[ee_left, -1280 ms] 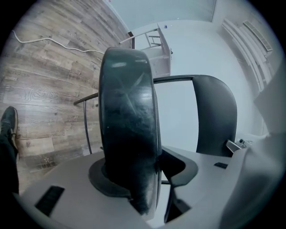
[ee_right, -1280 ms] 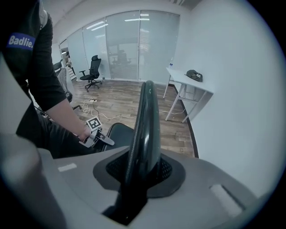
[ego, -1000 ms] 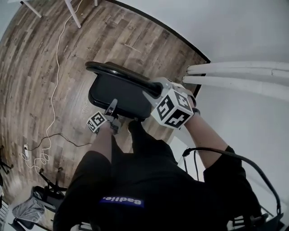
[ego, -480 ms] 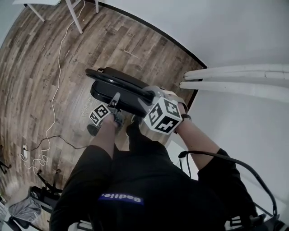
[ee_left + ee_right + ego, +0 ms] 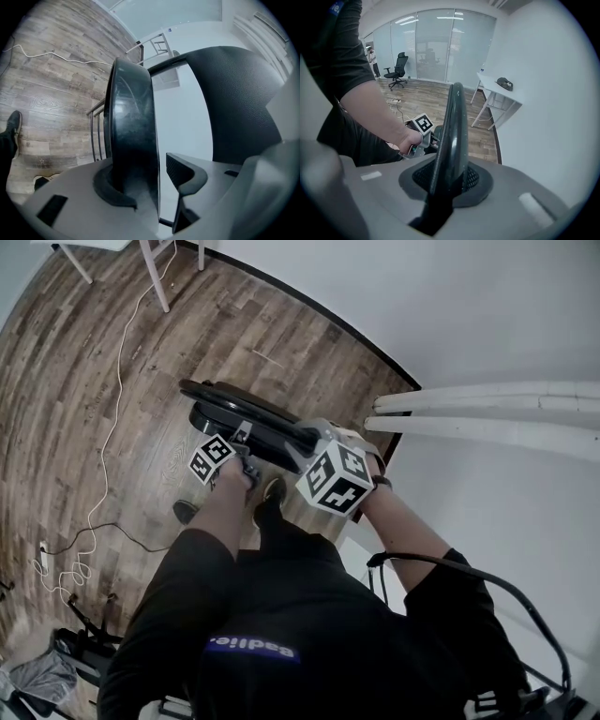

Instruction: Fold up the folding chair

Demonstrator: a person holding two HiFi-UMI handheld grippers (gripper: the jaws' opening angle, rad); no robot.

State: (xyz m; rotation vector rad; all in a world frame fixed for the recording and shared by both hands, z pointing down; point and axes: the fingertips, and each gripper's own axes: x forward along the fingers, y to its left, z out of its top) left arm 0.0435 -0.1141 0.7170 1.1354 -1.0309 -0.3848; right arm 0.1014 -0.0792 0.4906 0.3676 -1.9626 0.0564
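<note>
While the edge of the seat [image 5: 129, 117] sits between its jaws, the left gripper [image 5: 154, 176] stands wide open: one pad [image 5: 110, 194] bears on the seat, a sliver of light shows at the other. No clamp there; more a hook, by my reading. Right gripper [image 5: 447, 180]: jaws nearly together, pinched on the thin top rail [image 5: 452, 117] of the back [image 5: 239, 89], pointing steeply down.

Chair [image 5: 239, 418]: on the wood floor [image 5: 103, 352] near the wall [image 5: 487, 315], just ahead of the person's shoe [image 5: 273, 489]. Seat tilted up close to the back; a narrow wedge shows between them. Judged: fold mostly done, last closing to go.

To do the step well:
- Right gripper is the anchor. Hold the rail fixed so the frame neither tips nor skates on the floor.
- Left gripper carries the seat up toward the back. With one pad loose the edge may slip out; close on it, or push with the bearing pad square to the edge.
- Draw the left jaws off before seat meets back, else they get trapped.
- Cable [image 5: 117, 362] lies off to the left, well apart from the chair; no concern.
</note>
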